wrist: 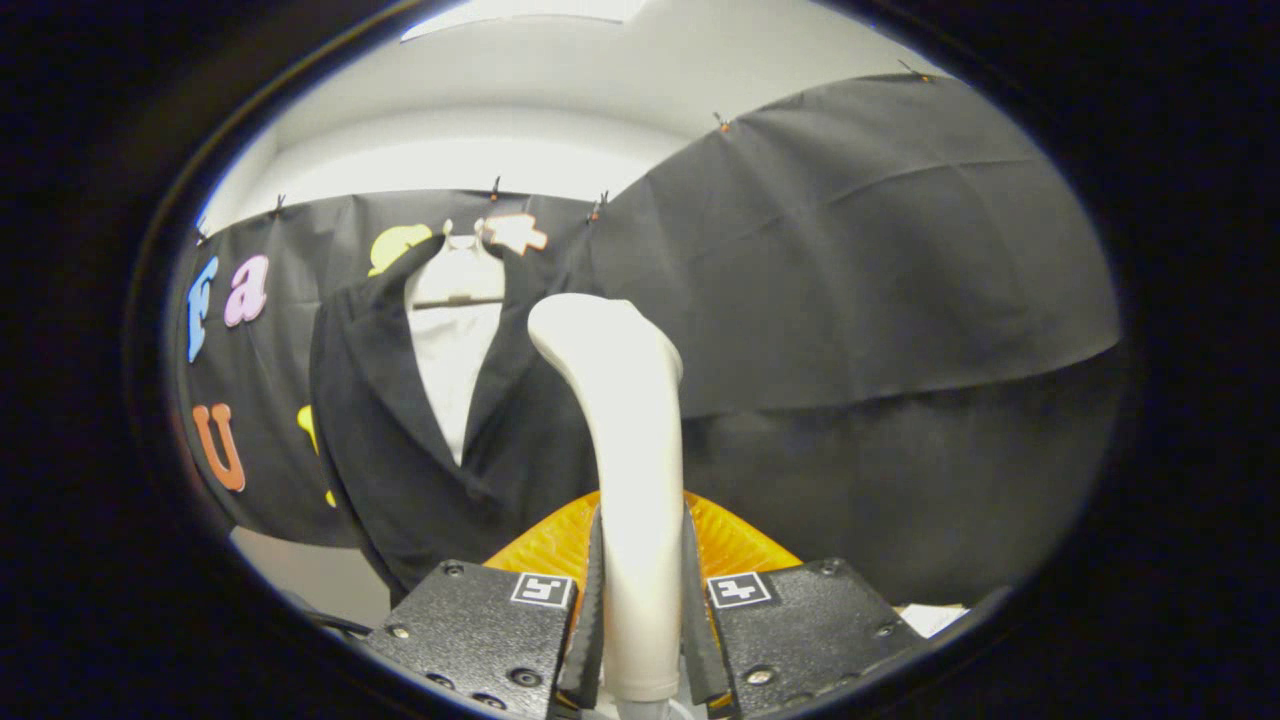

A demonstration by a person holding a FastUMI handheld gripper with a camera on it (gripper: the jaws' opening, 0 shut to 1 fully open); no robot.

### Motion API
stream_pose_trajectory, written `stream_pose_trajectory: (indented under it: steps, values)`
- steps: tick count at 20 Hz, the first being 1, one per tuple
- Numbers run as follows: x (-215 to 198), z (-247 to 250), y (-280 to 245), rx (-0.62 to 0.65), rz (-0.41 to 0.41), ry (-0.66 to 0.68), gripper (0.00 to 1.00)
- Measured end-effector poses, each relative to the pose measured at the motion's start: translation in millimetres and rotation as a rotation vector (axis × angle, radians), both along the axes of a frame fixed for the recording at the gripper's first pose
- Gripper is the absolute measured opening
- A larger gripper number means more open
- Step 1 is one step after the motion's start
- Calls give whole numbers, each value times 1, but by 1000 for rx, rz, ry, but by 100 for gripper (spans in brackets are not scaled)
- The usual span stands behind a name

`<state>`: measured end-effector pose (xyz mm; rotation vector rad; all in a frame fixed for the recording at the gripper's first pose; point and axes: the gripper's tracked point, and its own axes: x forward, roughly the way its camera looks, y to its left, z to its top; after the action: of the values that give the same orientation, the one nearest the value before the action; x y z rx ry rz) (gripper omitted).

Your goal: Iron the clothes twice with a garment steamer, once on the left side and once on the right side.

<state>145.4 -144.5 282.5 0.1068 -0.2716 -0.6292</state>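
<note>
Hand-held gripper [640, 640] clamped around white steamer handle [625, 450], dark jacket [400, 450] beyond.

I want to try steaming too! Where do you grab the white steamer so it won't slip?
By its slim handle, as here: the gripper fingers squeeze the steamer from both sides, low on the straight part. The bulging head stays free, toward the jacket.

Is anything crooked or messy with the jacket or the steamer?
Nothing stands out. The black jacket hangs straight on its hanger over a white shirt, and the gripper jaws are shut on the upright steamer.
</note>
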Motion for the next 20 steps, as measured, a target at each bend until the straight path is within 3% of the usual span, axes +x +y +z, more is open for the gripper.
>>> stream_pose_trajectory:
  steps: [7, 16, 20]
  values:
    - [47, 93, -18, -114, 32, -155, 36]
    - [113, 141, -35, -152, 155, -179, 36]
    - [130, 125, -29, -193, 170, -131, 36]
